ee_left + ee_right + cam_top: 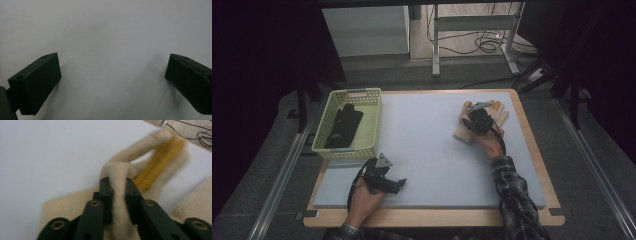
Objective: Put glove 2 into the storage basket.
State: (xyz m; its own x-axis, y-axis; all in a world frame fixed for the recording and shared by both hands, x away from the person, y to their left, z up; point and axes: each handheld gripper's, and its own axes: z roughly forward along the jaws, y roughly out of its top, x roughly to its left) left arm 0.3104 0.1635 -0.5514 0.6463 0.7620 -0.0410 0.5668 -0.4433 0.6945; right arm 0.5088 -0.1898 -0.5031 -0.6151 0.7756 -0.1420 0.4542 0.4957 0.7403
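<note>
High view: 1 cream glove point(501, 116), 1 black glove point(343, 126), 1 basket point(373, 120).

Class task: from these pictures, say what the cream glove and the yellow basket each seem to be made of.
Cream glove: apparently knitted fabric, fuzzy and matte, bunching softly between the right gripper's jaws; yellow ribbed stripes.
Yellow basket: probably moulded plastic, with slotted lattice walls and a smooth rim.

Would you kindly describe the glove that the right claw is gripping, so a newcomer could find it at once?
Start at the grey mat covering the wooden table and go to its far right corner. There lies the cream knitted glove, a fold of it pinched in the right claw. Unlike the black glove in the yellow basket, it is pale with yellow-striped fingers.
</note>
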